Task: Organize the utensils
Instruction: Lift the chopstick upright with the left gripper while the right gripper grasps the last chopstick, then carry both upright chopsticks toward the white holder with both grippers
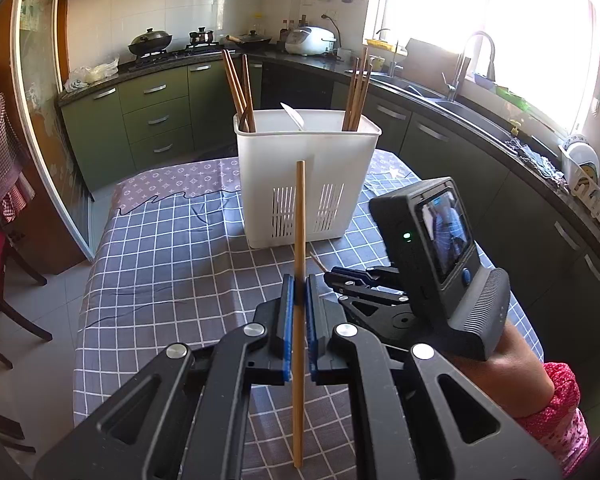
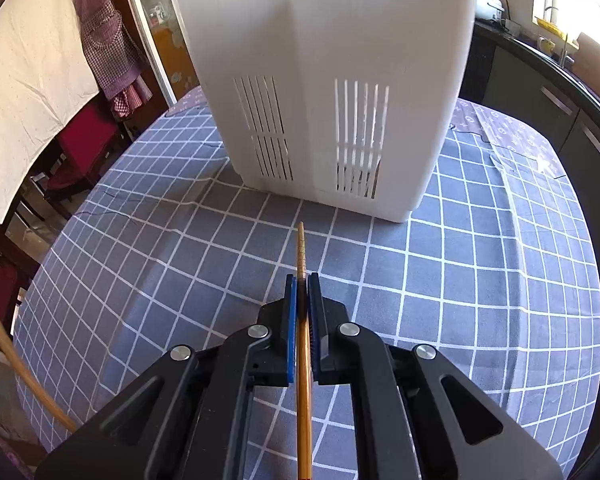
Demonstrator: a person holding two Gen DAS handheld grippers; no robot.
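A white slotted utensil holder (image 1: 306,176) stands on the checked tablecloth (image 1: 172,248). Brown chopsticks (image 1: 240,84) lean in its left corner, more chopsticks (image 1: 358,92) stand at its right, and a white spoon (image 1: 294,116) sits between them. My left gripper (image 1: 299,284) is shut on a light wooden chopstick (image 1: 300,208), held upright in front of the holder. My right gripper (image 2: 302,284) is shut on another chopstick (image 2: 301,248), whose tip points at the holder (image 2: 328,80) just above the cloth. The right gripper (image 1: 332,274) sits low beside the left one.
Dark-topped kitchen counters with green cabinets (image 1: 156,116) run behind and to the right of the table, with a stove, a rice cooker (image 1: 310,40) and a sink tap (image 1: 470,60). A dark wooden chair (image 1: 4,280) stands left of the table. A person's forearm (image 1: 516,364) holds the right gripper.
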